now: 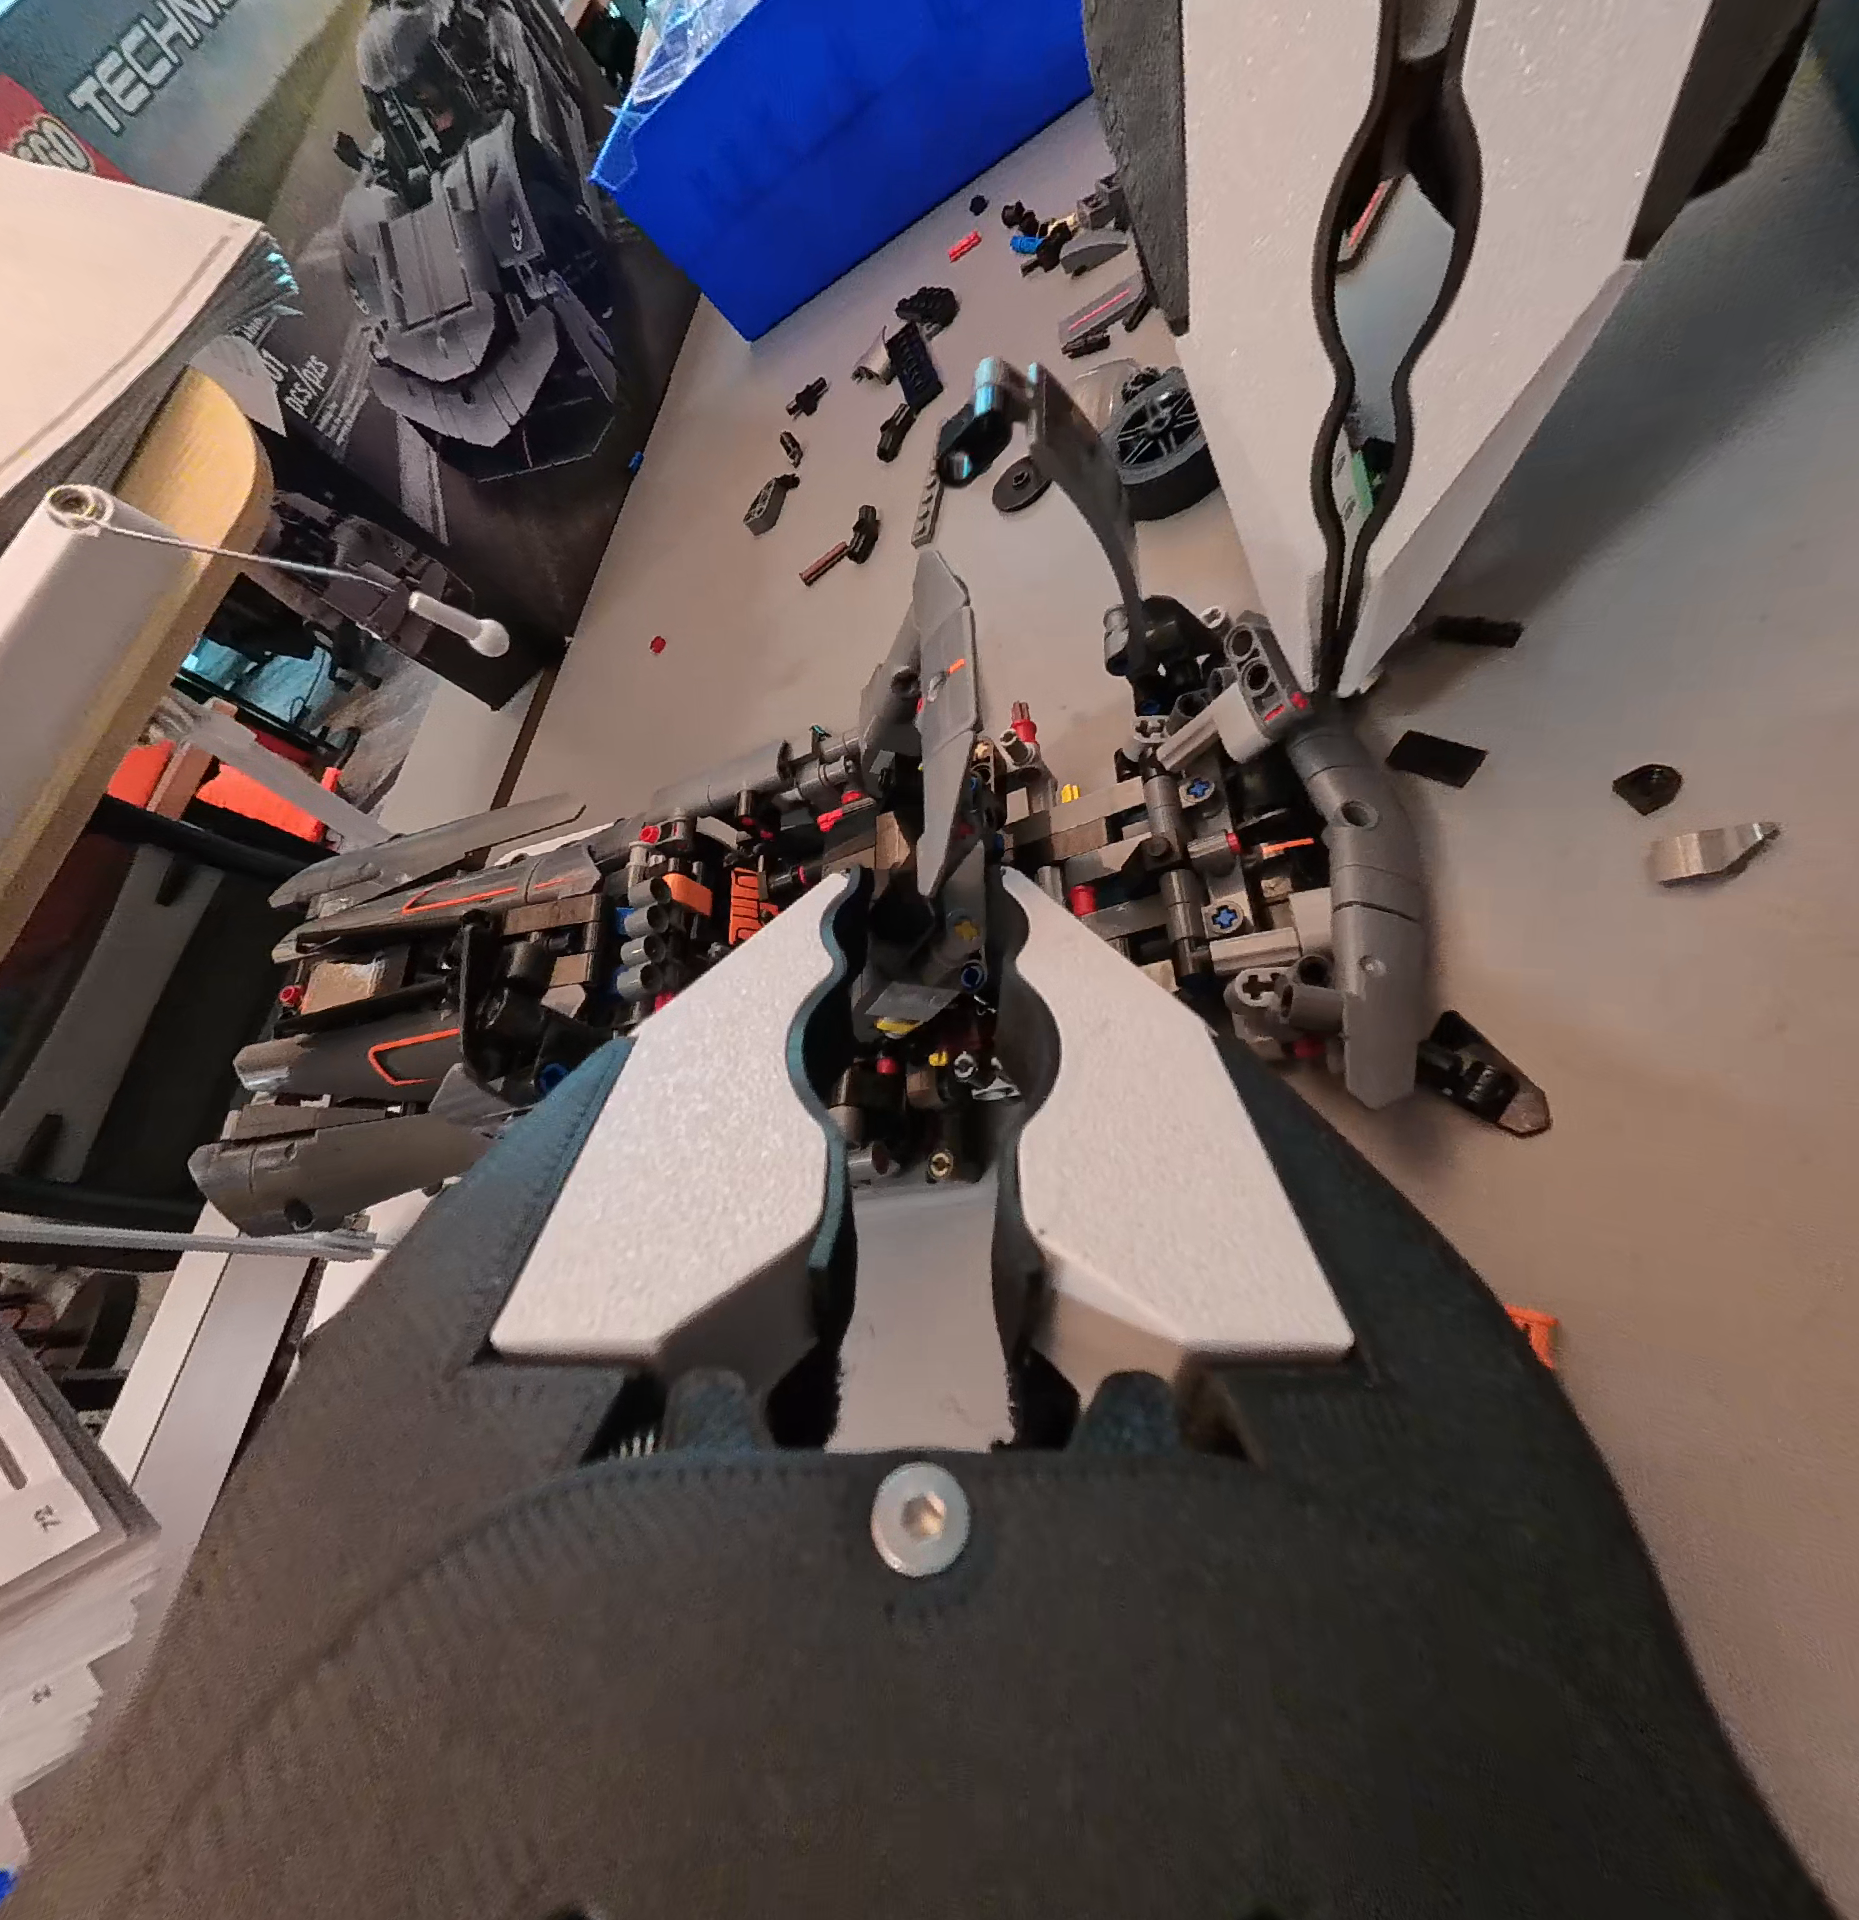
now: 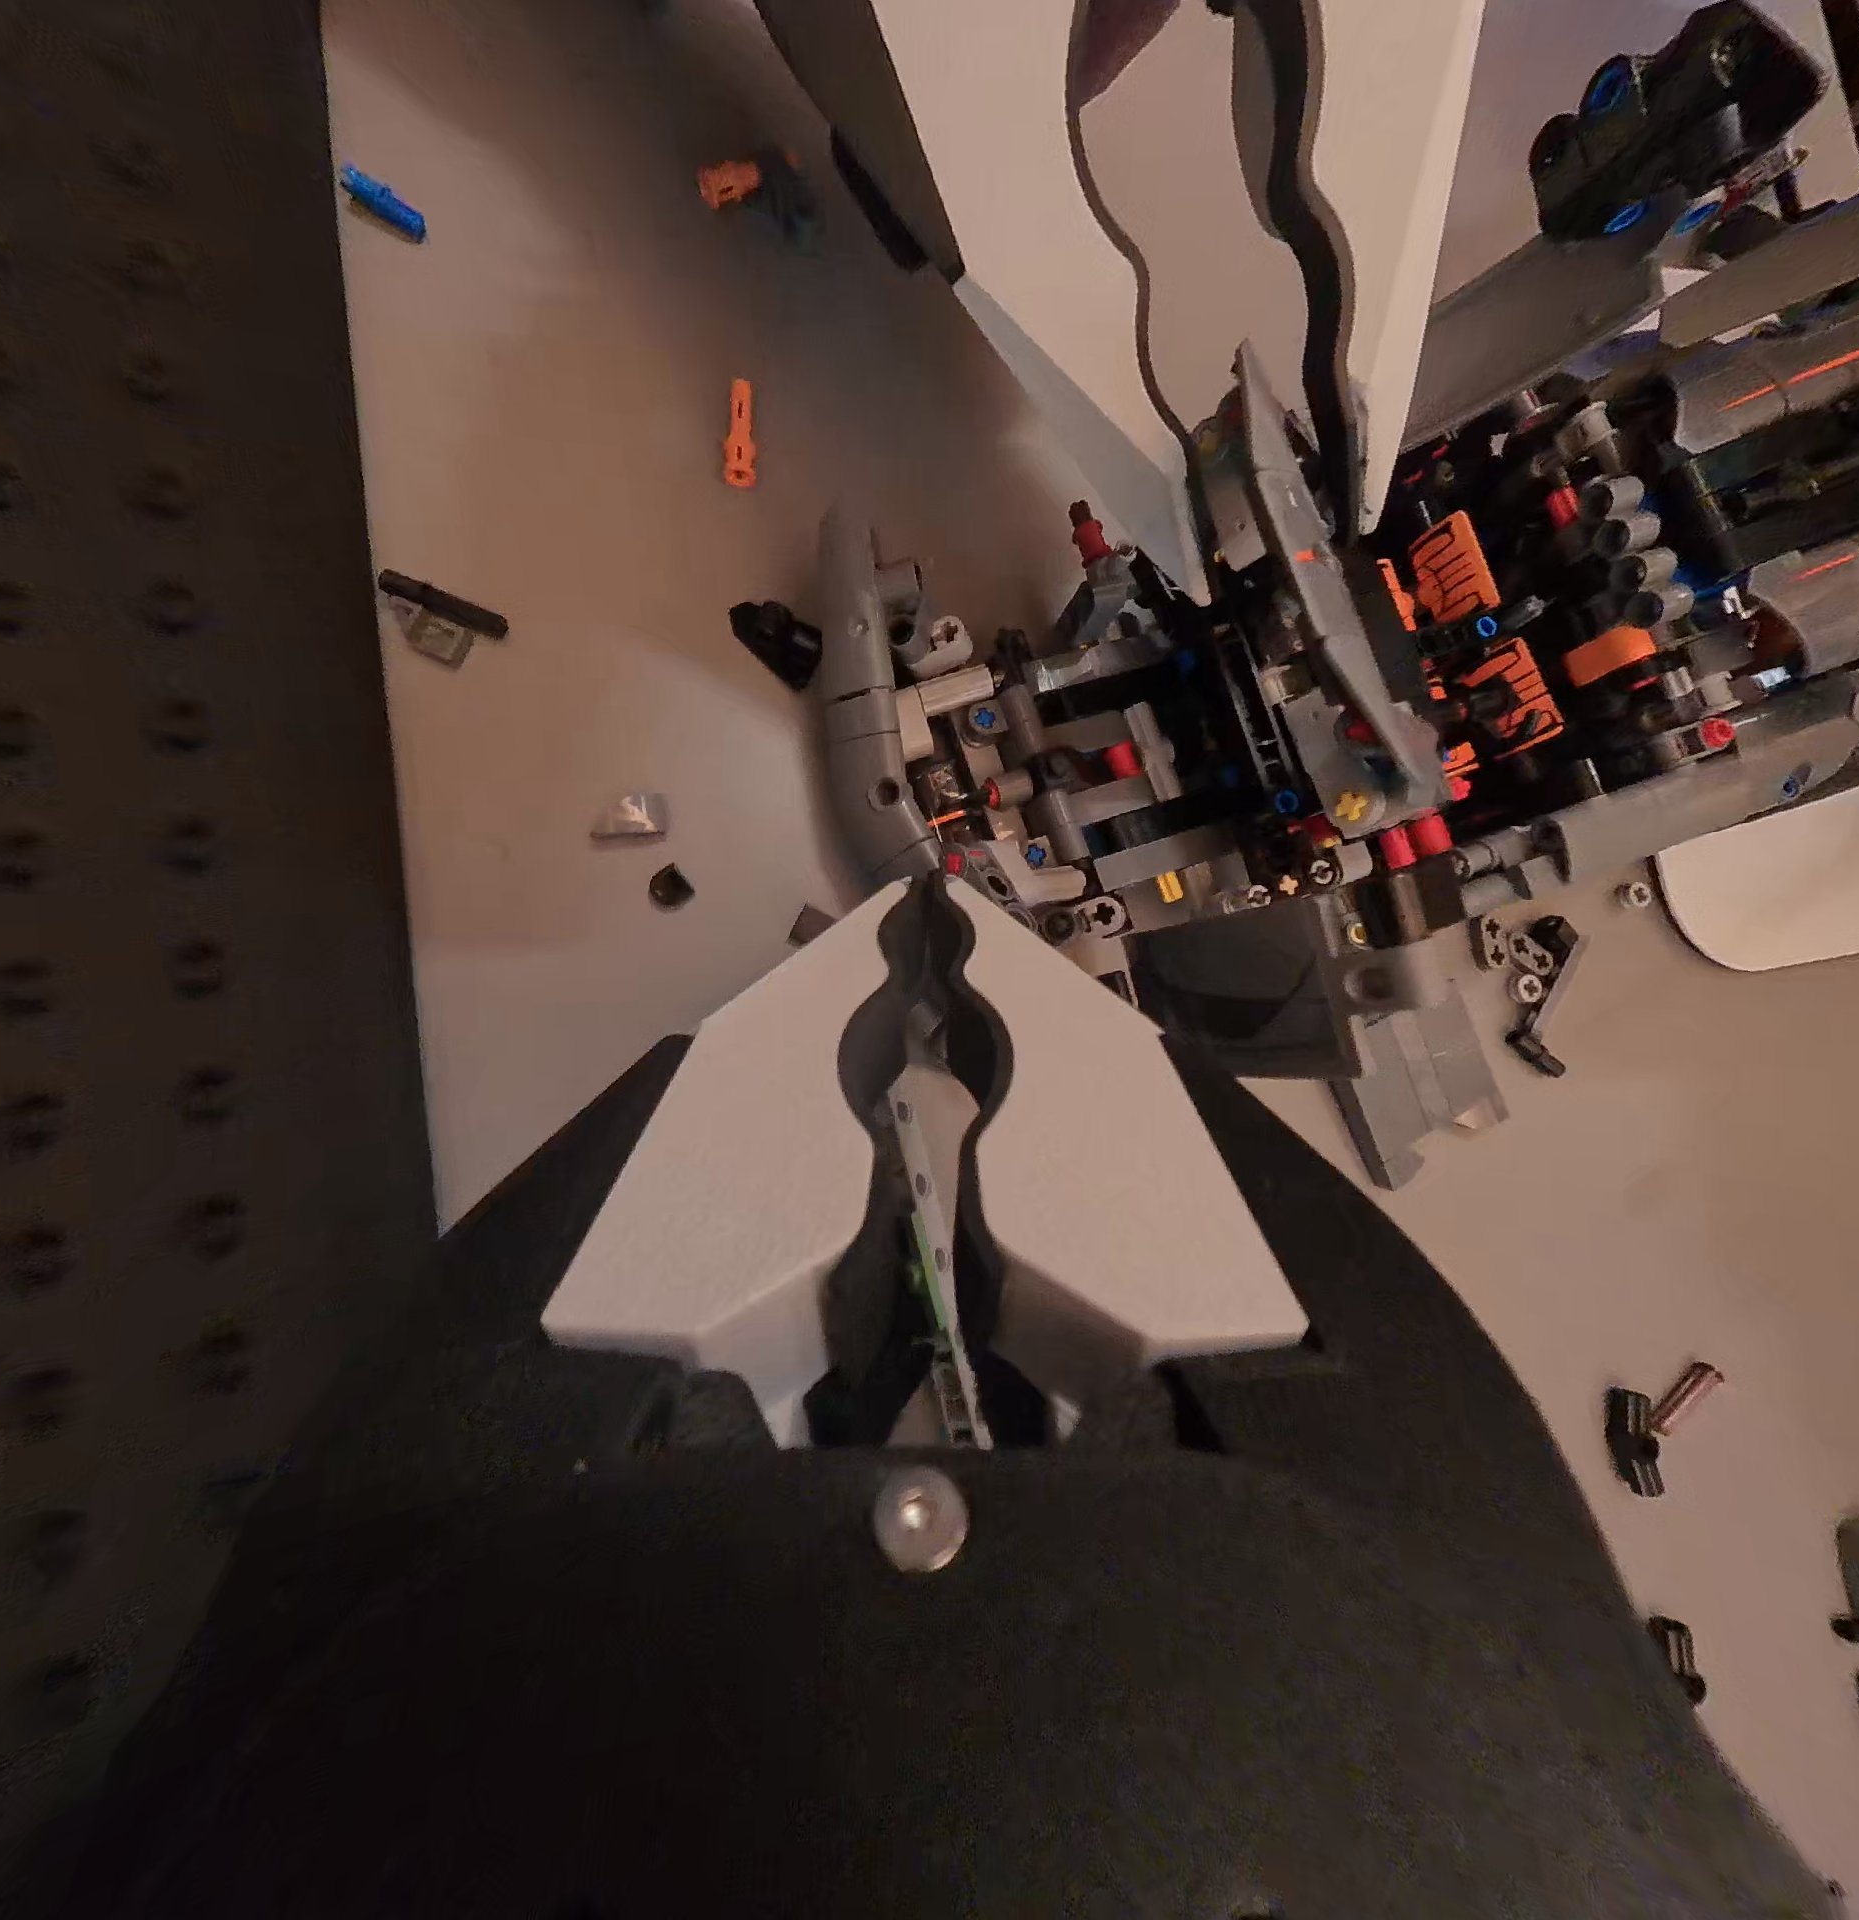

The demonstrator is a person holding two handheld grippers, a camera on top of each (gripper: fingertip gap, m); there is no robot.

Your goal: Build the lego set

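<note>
Lego model (image 1: 904, 935): half-built grey and black vehicle with orange trim, lying lengthwise across pale table (image 1: 1683, 1091), centre of scene.

Left gripper (image 1: 930, 894): white fingers partly spread, closed in on either side of upright grey panel assembly (image 1: 946, 707) at mid-body of model; firm pinch or mere contact cannot be told.

Right gripper (image 2: 930, 883): fingertips pressed together at right end of model, beside curved grey arch (image 2: 863, 707); nipping a small part of the frame there, exact piece too small to tell. Also visible in left wrist view, entering from far right (image 1: 1330, 686).

Loose pieces, far side of table: black spoked wheel (image 1: 1164, 436), curved grey panel (image 1: 1086, 468), scattered black pins.

Loose pieces, right side: small grey slope piece (image 1: 1714, 852), black tile (image 1: 1434, 758), orange pin (image 2: 739, 431), blue pin (image 2: 383, 203).

Blue bin (image 1: 852, 145): far centre.

Set box (image 1: 457, 343): far left, standing against stacked paper.
</note>
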